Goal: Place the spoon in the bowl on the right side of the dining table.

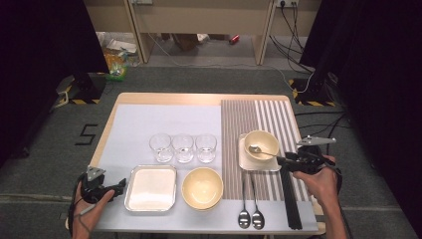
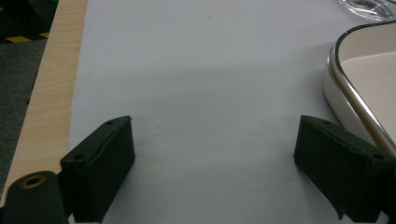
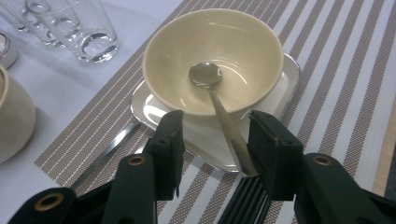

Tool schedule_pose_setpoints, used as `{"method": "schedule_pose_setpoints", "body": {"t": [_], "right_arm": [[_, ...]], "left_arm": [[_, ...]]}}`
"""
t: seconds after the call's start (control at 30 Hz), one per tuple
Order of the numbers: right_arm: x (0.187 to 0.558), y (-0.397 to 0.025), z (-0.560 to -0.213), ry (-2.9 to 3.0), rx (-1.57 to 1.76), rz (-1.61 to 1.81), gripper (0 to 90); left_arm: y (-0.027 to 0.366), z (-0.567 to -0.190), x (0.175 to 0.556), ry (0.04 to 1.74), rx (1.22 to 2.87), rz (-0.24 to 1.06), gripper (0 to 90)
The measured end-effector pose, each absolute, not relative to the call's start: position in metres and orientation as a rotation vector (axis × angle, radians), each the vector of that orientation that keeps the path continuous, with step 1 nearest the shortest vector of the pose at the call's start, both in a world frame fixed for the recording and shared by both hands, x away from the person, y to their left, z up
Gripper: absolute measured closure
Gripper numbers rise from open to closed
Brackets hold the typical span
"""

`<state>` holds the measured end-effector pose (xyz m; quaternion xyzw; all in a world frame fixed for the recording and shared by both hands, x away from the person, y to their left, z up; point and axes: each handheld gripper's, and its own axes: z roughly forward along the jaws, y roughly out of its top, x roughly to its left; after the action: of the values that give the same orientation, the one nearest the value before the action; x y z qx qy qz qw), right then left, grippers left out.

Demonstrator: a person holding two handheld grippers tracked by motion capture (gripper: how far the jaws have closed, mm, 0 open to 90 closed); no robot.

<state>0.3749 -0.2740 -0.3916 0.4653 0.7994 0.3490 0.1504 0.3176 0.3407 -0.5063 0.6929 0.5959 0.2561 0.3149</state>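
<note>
On my right gripper (image 3: pixel 215 140) the jaws stand parted, with the handle of the spoon (image 3: pixel 219 107) running between them; the handle tip lies against the inner face of one jaw, while the other jaw is clear of it, so I read it as released rather than clamped. The spoon's head rests inside the small cream bowl (image 3: pixel 243 42), and that bowl sits on a small square tray (image 3: pixel 285 88) on the striped placemat (image 3: pixel 336 70). From above, I see the same bowl (image 1: pixel 261 144) toward the right of the table, with the right gripper (image 1: pixel 291 162) just to its right, at the end of the spoon handle.

My left gripper (image 1: pixel 119 188) rests at the near left, low over the pale mat (image 2: pixel 201 84), its jaws spread wide with nothing between them. The metal tray (image 1: pixel 151 188) lies just to its right, not touched.

Farther in, three glasses (image 1: pixel 183 147) stand in a row. A larger cream bowl (image 1: pixel 202 187) sits right of the metal tray. Two more spoons (image 1: pixel 250 211) and black chopsticks (image 1: pixel 291 199) lie on the near part of the placemat
</note>
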Motion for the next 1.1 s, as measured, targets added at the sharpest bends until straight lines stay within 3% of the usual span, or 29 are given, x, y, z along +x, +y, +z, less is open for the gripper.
{"method": "schedule_pose_setpoints", "body": {"t": [0.57, 0.87, 1.1], "right_arm": [[0.357, -0.249, -0.388, 2.344, 1.239, 1.052, 53.4], [0.362, -0.273, -0.368, 2.229, 1.304, 1.134, 51.7], [0.369, -0.285, -0.381, 2.218, 1.379, 1.056, 51.9]], "left_arm": [[0.341, -0.506, 0.318, 1.570, 1.825, 0.675, 11.2], [0.341, -0.506, 0.318, 1.571, 1.829, 0.671, 11.2], [0.341, -0.506, 0.318, 1.570, 1.826, 0.676, 11.2]]}}
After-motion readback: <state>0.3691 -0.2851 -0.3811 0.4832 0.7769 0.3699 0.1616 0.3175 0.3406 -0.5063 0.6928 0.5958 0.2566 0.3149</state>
